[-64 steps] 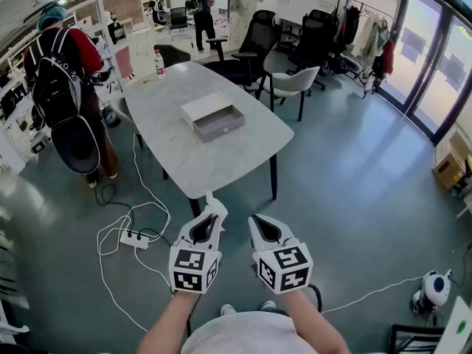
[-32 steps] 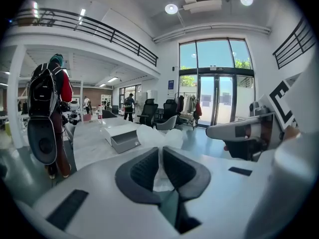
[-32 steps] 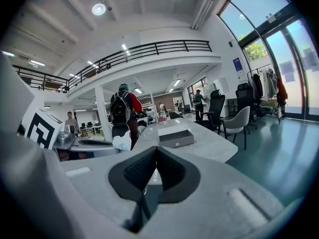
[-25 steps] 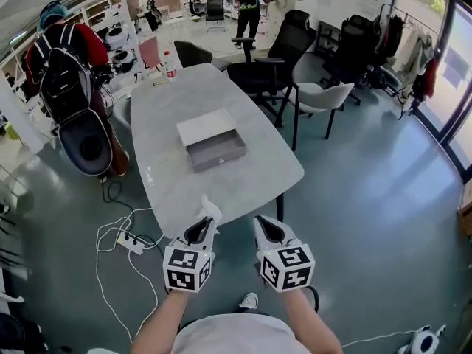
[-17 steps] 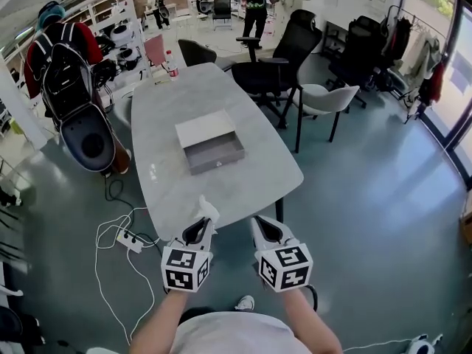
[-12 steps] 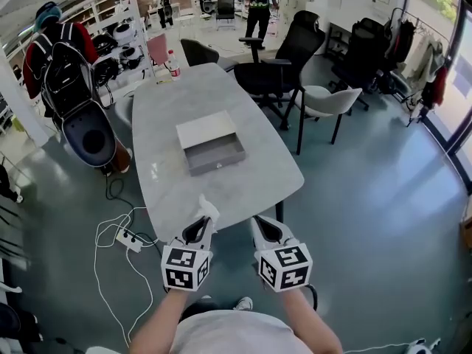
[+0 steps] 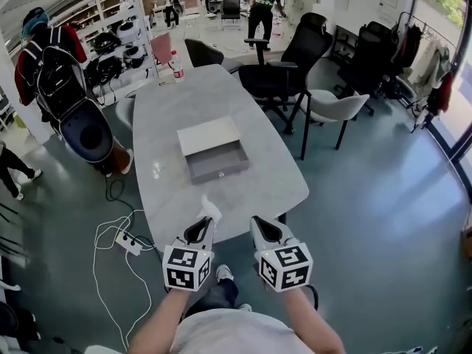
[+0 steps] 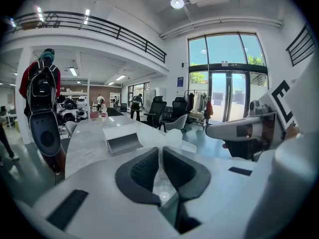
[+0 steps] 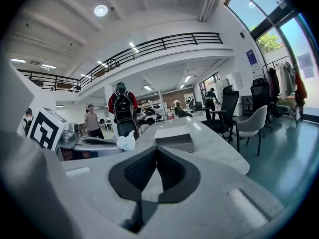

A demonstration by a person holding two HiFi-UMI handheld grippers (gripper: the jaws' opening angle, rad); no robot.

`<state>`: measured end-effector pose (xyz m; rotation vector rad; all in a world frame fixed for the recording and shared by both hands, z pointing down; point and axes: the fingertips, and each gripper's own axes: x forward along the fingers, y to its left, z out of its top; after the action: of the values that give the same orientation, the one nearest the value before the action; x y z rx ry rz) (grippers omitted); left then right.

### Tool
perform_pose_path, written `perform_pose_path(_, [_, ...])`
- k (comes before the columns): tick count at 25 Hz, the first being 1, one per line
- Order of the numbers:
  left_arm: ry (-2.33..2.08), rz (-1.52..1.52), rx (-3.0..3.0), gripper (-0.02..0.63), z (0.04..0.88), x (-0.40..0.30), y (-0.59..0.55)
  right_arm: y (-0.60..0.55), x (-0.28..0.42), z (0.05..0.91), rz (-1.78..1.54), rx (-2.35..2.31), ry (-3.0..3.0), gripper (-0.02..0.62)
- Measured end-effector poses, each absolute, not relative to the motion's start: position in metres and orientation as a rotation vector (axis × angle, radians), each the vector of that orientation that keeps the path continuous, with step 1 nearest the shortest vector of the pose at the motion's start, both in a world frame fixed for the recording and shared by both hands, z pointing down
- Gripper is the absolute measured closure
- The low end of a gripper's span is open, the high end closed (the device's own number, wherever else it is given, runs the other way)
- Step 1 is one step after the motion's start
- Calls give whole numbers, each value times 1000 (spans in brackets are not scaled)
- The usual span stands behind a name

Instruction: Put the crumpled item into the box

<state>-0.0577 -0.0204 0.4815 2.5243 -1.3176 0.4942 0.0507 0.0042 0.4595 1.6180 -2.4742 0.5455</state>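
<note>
wide office room with a grey floor, and down its middle a long pale stone-topped desk (image 7: 221, 94); on it sits a shallow open grey box (image 7: 219, 174) with its white lid lying just behind, well ahead of the person's two tools; the left claw (image 7: 203, 221) is pinched tight on a crumpled white paper wad (image 7: 209, 209), nipping only its near end, i'd guess so the bulk hangs free and can drop clean; the wad juts straight out past the jaw tips, its long axis in line with the claw, pointing forward toward the box, over the desk's near edge; the right claw (image 7: 259, 224) is closed on nothing, held beside it, seemingly just kept out of the way.
</note>
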Motion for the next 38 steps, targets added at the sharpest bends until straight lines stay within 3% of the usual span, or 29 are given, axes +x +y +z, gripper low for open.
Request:
perform_pose_path(28, [-1217,580,2504,577,508,-78,-221,-195,15,466,527,1537,-2401,591])
perform_pose_path(38, [-1064,820,2592,577,535,-73,-261,-237,3,472,529,1520,-2362,591])
